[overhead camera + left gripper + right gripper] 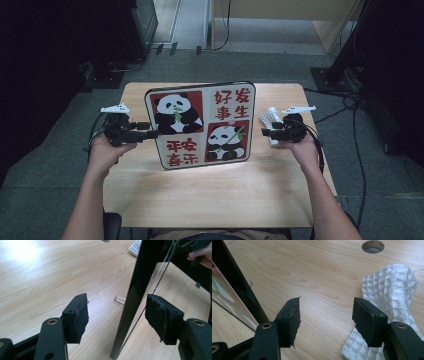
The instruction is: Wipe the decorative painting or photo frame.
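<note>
We see the left tongs spread wide with the left edge of the panda picture frame standing between the pads; in the left gripper view the dark edge runs through the gap without either pad pressing on it. The right tongs are likewise wide apart and hold nothing, just right of the frame's right edge, with the white waffle cloth under and beside one pad. The frame stands nearly upright at the centre of the counter, its printed face turned toward the bottom of the high view, its long axis running up and down.
</note>
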Demonstrator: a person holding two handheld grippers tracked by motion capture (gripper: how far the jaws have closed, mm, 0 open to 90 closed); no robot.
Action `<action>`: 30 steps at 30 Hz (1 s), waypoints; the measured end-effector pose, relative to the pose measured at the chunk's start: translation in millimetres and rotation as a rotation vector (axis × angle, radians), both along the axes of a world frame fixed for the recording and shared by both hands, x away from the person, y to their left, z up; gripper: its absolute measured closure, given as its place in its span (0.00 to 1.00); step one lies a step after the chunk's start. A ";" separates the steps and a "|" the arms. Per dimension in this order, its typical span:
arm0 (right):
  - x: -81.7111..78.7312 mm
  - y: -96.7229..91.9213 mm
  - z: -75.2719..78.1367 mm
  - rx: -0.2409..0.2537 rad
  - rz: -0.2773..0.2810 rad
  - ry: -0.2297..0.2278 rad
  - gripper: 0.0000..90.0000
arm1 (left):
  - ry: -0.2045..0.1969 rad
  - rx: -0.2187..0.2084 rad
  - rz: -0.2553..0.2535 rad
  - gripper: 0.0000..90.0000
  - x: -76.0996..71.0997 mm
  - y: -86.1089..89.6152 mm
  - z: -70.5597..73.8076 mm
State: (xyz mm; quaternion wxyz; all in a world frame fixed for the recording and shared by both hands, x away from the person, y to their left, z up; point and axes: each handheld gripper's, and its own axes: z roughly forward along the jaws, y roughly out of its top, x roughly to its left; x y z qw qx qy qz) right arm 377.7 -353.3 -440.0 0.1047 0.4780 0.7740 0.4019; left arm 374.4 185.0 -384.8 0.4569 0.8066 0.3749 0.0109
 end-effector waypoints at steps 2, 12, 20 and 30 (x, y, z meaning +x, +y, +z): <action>0.2 0.1 -0.5 -0.002 0.002 0.004 0.44 | -0.001 0.000 0.006 0.38 -1.1 2.1 1.6; -0.2 3.5 -2.5 -0.010 0.015 0.012 0.43 | -0.018 0.002 0.003 0.37 -7.1 14.4 9.2; -0.2 2.0 -2.9 -0.011 0.010 0.008 0.43 | -0.023 0.004 0.007 0.35 -9.2 25.8 9.3; -2.1 1.6 -3.9 -0.040 0.003 -0.029 0.41 | -0.041 0.039 0.053 0.33 -9.0 39.0 3.4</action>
